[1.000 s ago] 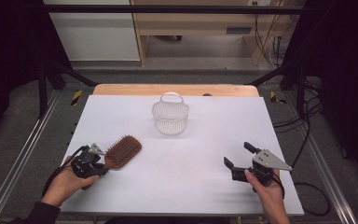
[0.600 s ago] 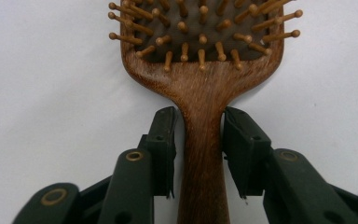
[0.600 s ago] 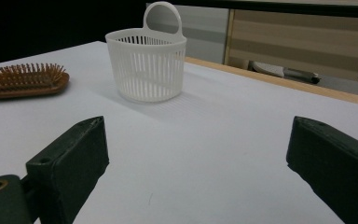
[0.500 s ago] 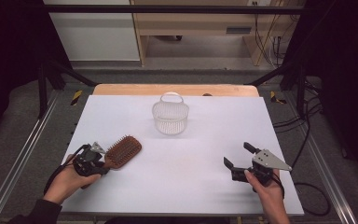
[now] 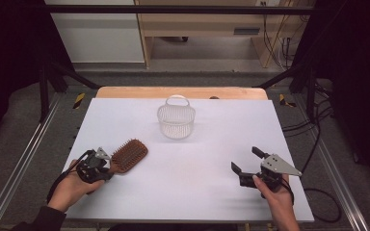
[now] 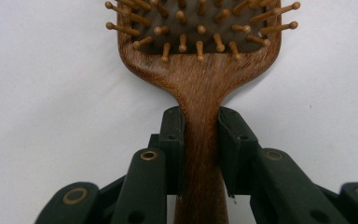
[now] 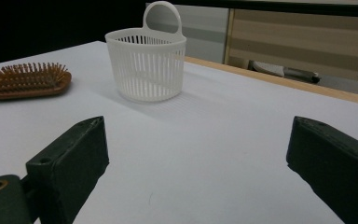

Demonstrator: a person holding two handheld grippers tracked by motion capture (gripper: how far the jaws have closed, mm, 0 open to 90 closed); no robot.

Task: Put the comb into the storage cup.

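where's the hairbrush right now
In the high view the hairbrush lies near the table's front left, its handle between the left gripper jaws, the basket beyond.

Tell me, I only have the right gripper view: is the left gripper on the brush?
Observer: Yes. The left gripper is shut on the brush handle; its jaws have just been closing.
Operator: Where on the handle?
Observer: At the neck, right below the bristled head.
Operator: And where does my right gripper sit?
Observer: From the high view, the right gripper is open near the table's front right, with the basket at back centre.
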